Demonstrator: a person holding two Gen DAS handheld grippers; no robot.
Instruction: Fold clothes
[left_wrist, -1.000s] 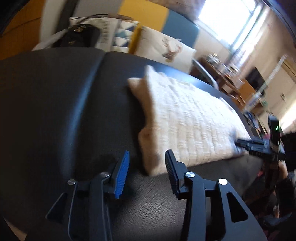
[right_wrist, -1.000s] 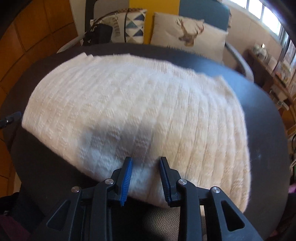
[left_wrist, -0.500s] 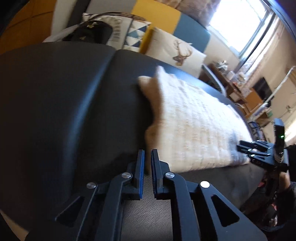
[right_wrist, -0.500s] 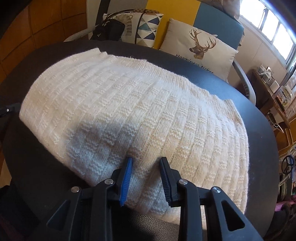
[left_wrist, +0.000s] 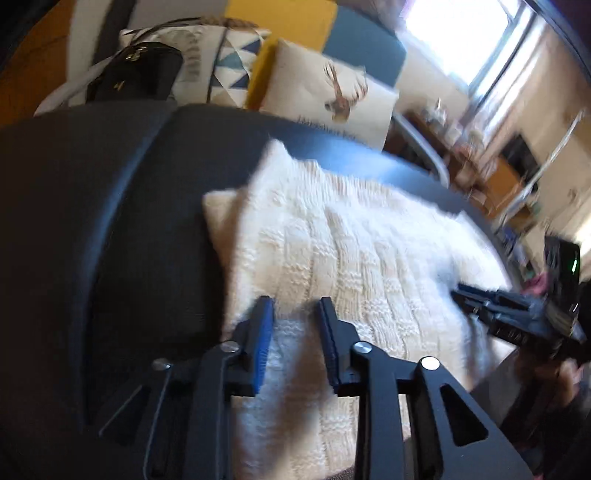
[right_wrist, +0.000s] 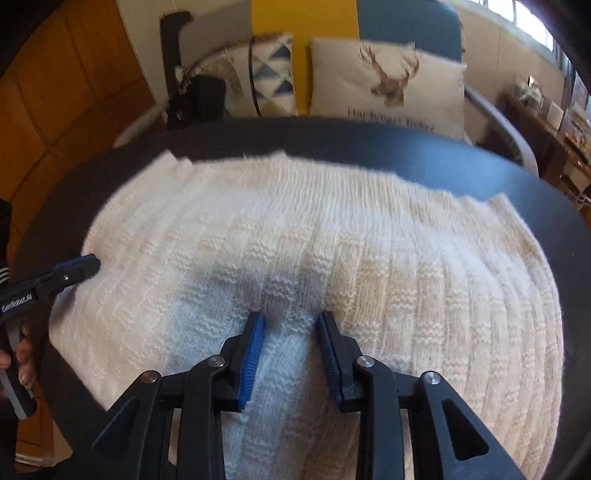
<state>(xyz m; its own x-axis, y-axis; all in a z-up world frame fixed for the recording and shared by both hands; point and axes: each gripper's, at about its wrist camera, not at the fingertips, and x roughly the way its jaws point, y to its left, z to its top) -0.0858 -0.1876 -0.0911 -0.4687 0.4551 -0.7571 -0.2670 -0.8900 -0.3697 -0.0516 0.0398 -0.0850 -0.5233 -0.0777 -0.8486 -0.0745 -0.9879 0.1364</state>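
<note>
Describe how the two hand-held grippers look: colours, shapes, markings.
Both are black plastic with angular, triangular-cutout finger arms and silver pivot screws. The left hand-held gripper and right hand-held gripper each carry a ribbed blue pad on one finger. White lettering marks the left one's side, too blurred to read.

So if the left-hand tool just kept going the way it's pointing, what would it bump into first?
Most likely the cream knitted sweater. The left gripper points down at its near edge, with the knit already showing between the jaws. Depth is hard to judge, but nothing else lies in that line.

Home living room: deer cushion (right_wrist: 388, 88) on sofa (right_wrist: 406, 26), cluttered sideboard (right_wrist: 546, 110).
</note>
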